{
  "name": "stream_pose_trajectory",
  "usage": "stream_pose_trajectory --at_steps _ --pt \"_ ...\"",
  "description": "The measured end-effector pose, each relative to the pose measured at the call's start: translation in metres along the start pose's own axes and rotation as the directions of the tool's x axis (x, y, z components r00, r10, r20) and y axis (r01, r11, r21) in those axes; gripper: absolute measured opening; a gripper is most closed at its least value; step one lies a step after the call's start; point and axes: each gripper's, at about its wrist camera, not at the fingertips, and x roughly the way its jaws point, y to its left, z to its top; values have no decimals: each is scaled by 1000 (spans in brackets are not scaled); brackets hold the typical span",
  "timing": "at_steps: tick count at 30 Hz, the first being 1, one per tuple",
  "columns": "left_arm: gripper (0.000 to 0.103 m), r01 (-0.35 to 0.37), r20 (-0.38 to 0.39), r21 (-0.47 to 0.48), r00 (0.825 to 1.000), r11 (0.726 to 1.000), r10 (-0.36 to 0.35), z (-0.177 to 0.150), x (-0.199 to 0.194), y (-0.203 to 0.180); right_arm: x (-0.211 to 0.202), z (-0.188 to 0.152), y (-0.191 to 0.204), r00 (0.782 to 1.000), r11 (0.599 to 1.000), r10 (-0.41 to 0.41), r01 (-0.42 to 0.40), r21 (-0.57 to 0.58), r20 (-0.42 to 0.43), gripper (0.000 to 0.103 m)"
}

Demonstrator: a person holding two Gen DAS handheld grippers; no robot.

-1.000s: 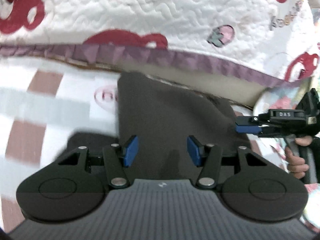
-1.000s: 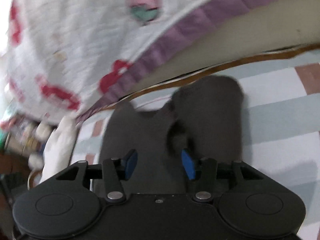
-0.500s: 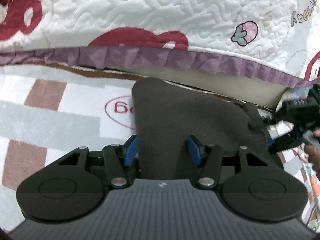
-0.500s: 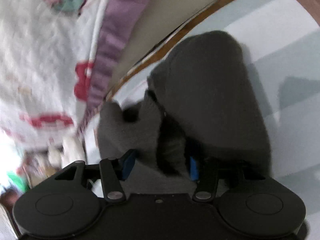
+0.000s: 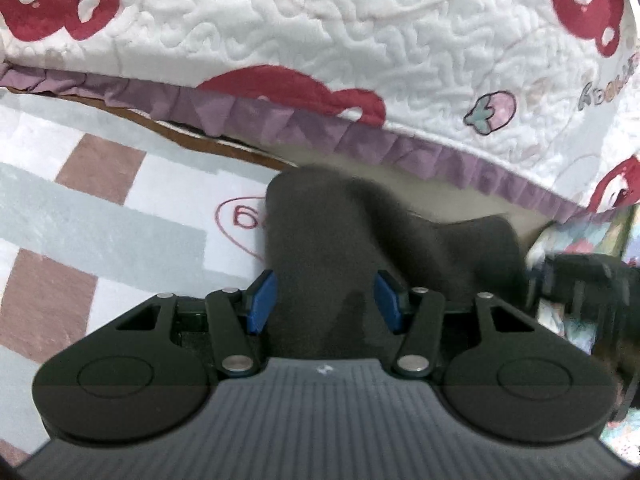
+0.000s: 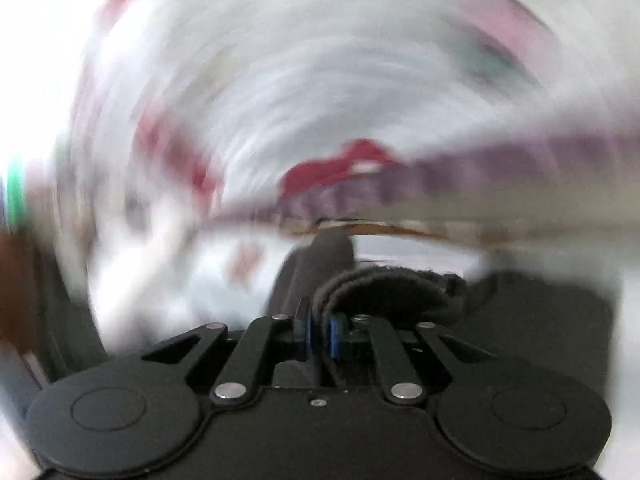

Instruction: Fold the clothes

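Right gripper (image 6: pixel 319 338) pinches the dark garment's (image 5: pixel 320 264) edge; left gripper (image 5: pixel 325 306), fingers apart, straddles the cloth's near end below the quilt (image 5: pixel 360 40).

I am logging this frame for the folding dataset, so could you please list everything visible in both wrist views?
dark grey garment: one, charcoal, lying on the rug below the quilt's edge, one edge lifted at the right.
rug: one, white, pale grey and brown blocks with a red circled mark, under the garment.
quilt: one, white with red bear prints, a strawberry print and a purple ruffled hem, hanging behind the garment.
patterned fabric: one piece, multicoloured, at the far right; too blurred to identify.
left tool: one, black with blue pads, jaws open either side of the garment.
right tool: one, black with blue pads, shut on a fold of the garment; the view is motion-blurred.
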Motion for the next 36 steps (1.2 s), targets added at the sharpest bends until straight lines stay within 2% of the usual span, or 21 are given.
stream_pose_trajectory --at_steps 1,2,4,5,7,9,10,11,14,16,18,20,23,26,27,28,30,33,35,36 --pt "52 7 -5 5 1000 1000 -7 -1 1 -2 1 -4 24 999 989 -1 -5 -146 -38 11" --pt "52 5 -13 13 1000 1000 -5 -4 4 -4 4 -12 44 997 969 20 -39 -244 -77 11" --pt "52 -6 -28 30 1000 1000 7 -9 9 -8 11 -27 63 988 947 40 -86 -308 -151 12" --pt "52 -12 -38 32 999 999 14 -13 12 -9 16 -32 66 985 947 28 -82 -311 -173 17" --pt "52 -18 -54 32 998 999 20 -18 16 -9 20 -36 59 984 967 16 -61 -249 -176 18" --pt "53 -19 -53 29 998 999 20 -22 16 -7 17 -34 43 987 991 23 -43 -130 -157 24" --pt "53 -16 -53 26 998 1000 17 -22 16 -6 15 -33 34 989 997 26 -36 -66 -146 31" --pt "53 -14 -54 23 998 1000 15 -22 15 -5 13 -32 25 991 1000 28 -29 -1 -134 38" --pt "53 -9 -58 13 998 1000 10 -22 16 -2 4 -29 -5 994 976 54 -33 214 -93 45" --pt "53 -8 -59 9 998 1000 8 -22 16 -1 -6 -36 -32 995 914 87 -57 401 -56 49" --pt "53 -9 -61 3 998 1000 9 -22 17 -2 -8 -46 -60 992 789 125 -91 608 -14 49" --pt "53 -11 -63 1 998 1000 11 -23 18 -3 -4 -59 -81 987 650 162 -120 750 18 50" --pt "53 -12 -70 4 997 1000 12 -22 18 -3 4 -72 -97 984 483 173 -115 868 34 50" --pt "53 -9 -73 2 997 1000 9 -19 17 -3 15 -77 -109 988 370 151 -80 926 25 51" --pt "53 -3 -63 -5 998 1000 3 -18 15 -2 19 -76 -113 991 357 136 -55 932 7 51" --pt "53 1 -49 -14 999 1000 -1 -17 13 -1 18 -68 -108 994 423 109 -49 905 3 51" --pt "53 -2 9 -51 1000 999 2 -13 7 4 12 -49 -95 999 586 50 -42 809 16 9" --pt "54 -10 62 -105 998 994 16 -5 4 14 3 -20 -75 998 789 -32 -9 614 55 10" --pt "54 -11 55 -104 998 995 17 1 8 16 -9 -2 -59 989 894 -102 45 447 104 9" --pt "54 -9 50 -99 999 995 14 3 10 16 -23 6 -54 978 918 -155 90 385 140 8"
